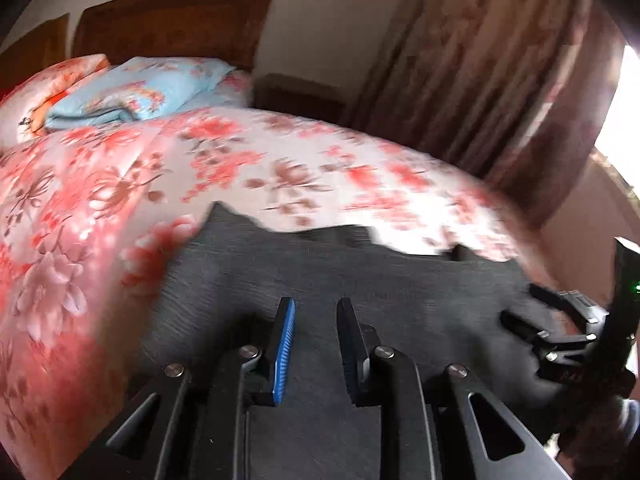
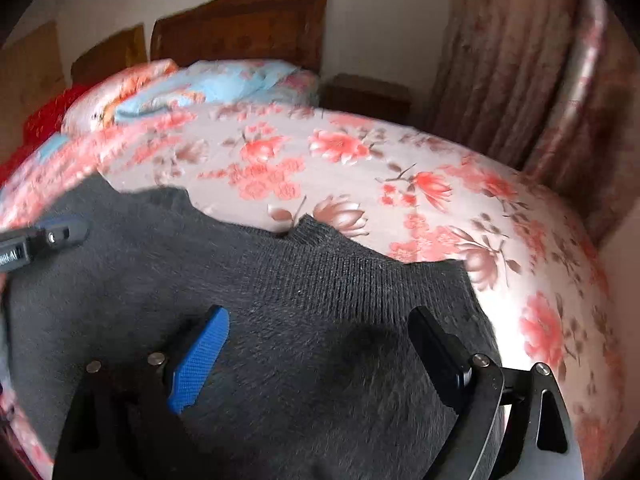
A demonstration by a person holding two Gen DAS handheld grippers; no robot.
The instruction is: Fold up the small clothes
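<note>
Big bed (image 1: 100,200) fills basically everything here, covered with a pink and red floral spread. At the far end there's a dark wooden headboard (image 1: 172,20) with a light blue floral pillow (image 1: 140,92) and an orange-pink one (image 1: 48,84) piled against it. Brownish patterned curtains (image 1: 500,80) hang on the right side, and a small dark nightstand (image 2: 366,94) sits between the bed and the curtains.

The thing being folded is a dark grey knit sweater (image 2: 280,300), lying on the near part of the bed, spread out wide with its ribbed edge facing the far end. It looks a bit bunched along that far edge.

Left gripper (image 1: 316,320) hovers over the left part of the sweater, its fingers (image 1: 284,344) close together with just a narrow gap. I can see grey knit through the gap, but can't tell if any fabric is actually pinched, the view is pretty blurry.

Right gripper (image 2: 320,332) is over the right part of the sweater near its right edge, fingers (image 2: 200,360) spread wide apart, released, nothing grabbed. Each gripper pokes into the edge of the other's view.
</note>
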